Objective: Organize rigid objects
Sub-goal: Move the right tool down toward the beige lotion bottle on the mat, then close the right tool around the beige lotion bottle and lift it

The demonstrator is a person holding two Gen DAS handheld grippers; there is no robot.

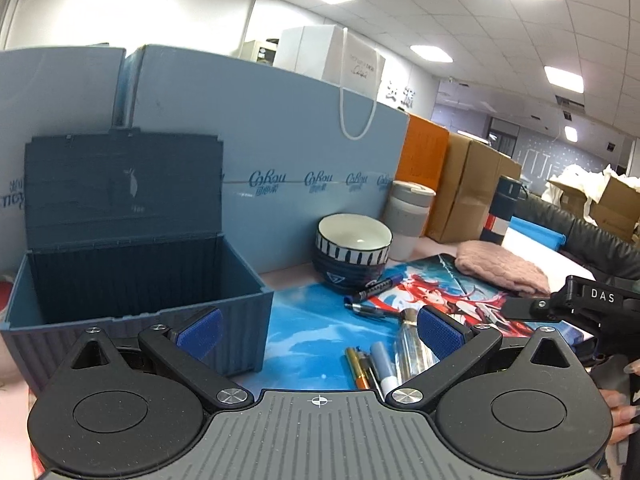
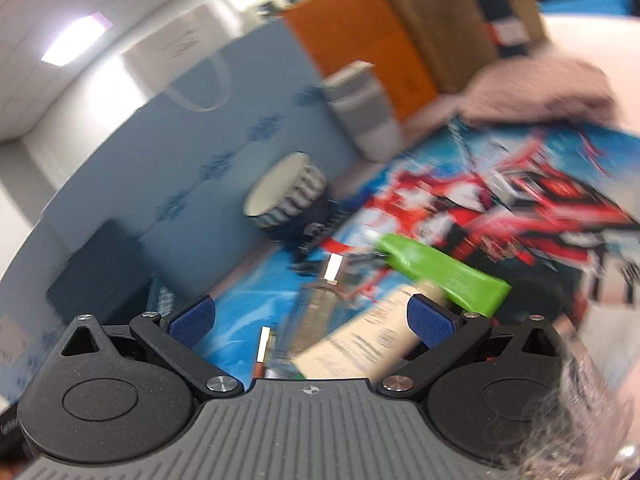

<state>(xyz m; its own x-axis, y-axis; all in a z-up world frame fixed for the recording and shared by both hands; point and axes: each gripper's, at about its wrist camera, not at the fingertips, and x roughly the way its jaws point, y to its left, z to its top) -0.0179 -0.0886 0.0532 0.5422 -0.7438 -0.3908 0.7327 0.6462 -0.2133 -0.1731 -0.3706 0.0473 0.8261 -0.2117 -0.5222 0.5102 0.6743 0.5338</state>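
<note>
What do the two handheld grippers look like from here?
Both match: the left gripper and right gripper have black linkage arms with silver screws, round black discs, ribbed grey bodies with a small crosshair mark, and textured blue pads. Seen from the left wrist, the right one's black housing reads "DAS".

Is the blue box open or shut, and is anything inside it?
Open. The blue box has its lid standing upright behind it, and the left wrist view shows only bare dark walls inside; its floor is hidden.
</note>
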